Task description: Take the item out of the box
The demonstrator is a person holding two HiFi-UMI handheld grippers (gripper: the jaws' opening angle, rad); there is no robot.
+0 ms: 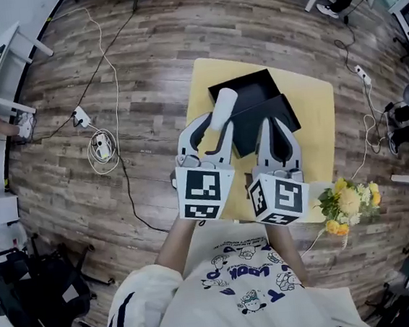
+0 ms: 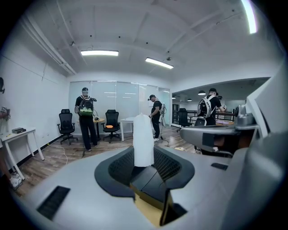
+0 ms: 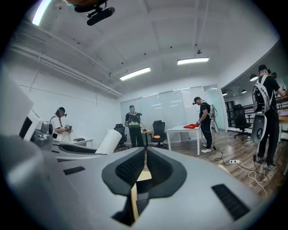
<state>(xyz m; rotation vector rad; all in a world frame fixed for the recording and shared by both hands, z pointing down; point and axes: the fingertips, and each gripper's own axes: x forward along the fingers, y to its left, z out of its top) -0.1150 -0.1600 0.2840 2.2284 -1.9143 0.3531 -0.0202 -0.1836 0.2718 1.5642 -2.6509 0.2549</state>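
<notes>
On the yellow table lies an opened black box. My left gripper is above it, shut on a white cylinder-shaped item that sticks out past the fingertips. In the left gripper view the white item stands upright between the pads of the left gripper, with the black box below. My right gripper is beside it over the box. In the right gripper view, the right gripper has its jaws together on a thin black panel of the box, seen edge-on.
A bunch of yellow flowers sits at the table's near right corner. Cables and a power strip lie on the wooden floor to the left. People stand by office chairs and white tables across the room.
</notes>
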